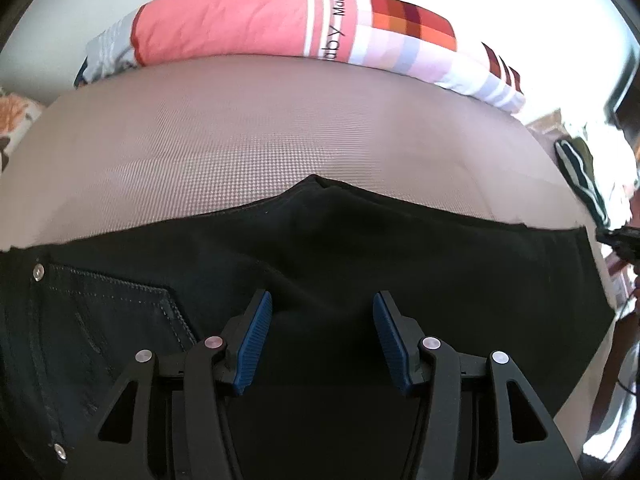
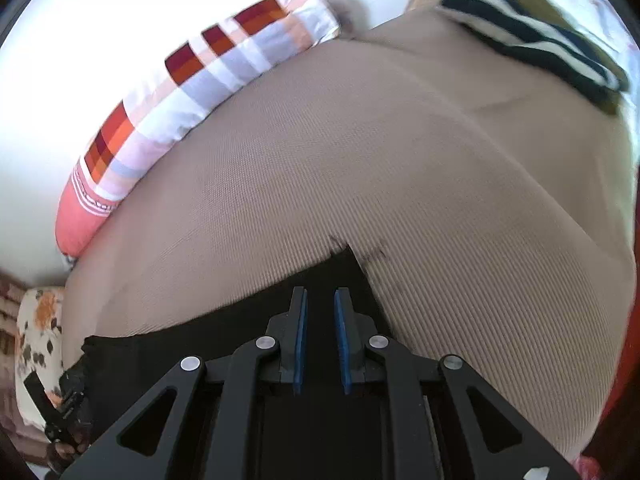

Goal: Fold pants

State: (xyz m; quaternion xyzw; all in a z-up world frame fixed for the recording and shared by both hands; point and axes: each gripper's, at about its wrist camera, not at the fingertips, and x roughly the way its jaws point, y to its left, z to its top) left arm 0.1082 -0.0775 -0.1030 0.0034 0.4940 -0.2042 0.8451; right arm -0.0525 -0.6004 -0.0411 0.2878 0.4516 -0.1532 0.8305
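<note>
Black pants (image 1: 320, 248) lie flat on a beige ribbed bed cover (image 1: 240, 140). A back pocket (image 1: 112, 304) with metal rivets shows at the left of the left wrist view. My left gripper (image 1: 322, 296) hovers over the middle of the dark cloth, jaws open wide, with nothing pinched between the blue pads. In the right wrist view, one corner of the pants (image 2: 224, 344) points out onto the cover (image 2: 400, 160). My right gripper (image 2: 320, 291) stands just above that corner, with a narrow gap between its pads and no cloth gripped.
A pink and checked pillow (image 1: 240, 16) (image 2: 192, 92) lies along the far edge by the white wall. A dark and white striped garment (image 2: 532, 44) sits at the far right of the bed. A floral cushion (image 2: 40, 332) lies at the left end.
</note>
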